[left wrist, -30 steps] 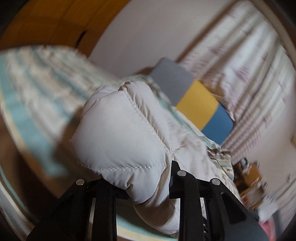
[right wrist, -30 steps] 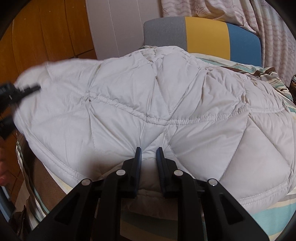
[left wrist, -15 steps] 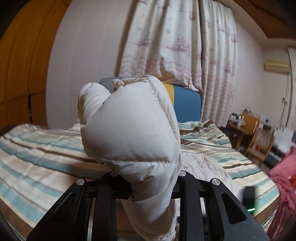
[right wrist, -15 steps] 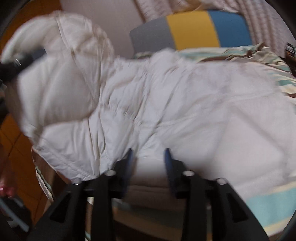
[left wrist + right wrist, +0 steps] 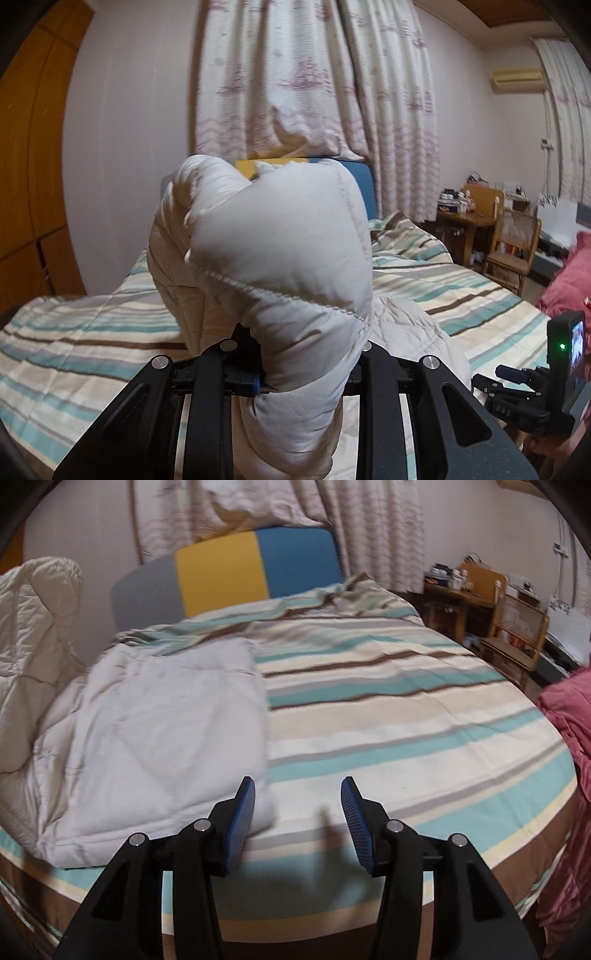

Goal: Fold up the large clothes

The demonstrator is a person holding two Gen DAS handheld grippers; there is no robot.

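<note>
My left claw (image 5: 306,363) grips a raised corner of the quilted coat (image 5: 155,738), which lies on the bed (image 5: 388,716) at its left edge. My right claw (image 5: 297,812) is open and empty, just beside the coat's hem. Fold in hand; next, I carry the corner across and lay it flat.

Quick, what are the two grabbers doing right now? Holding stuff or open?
Left gripper: closed, pinching a puffy fold of the white quilted jacket.
Right gripper: open, fingers apart and holding nothing, above the striped bed cover.
</note>
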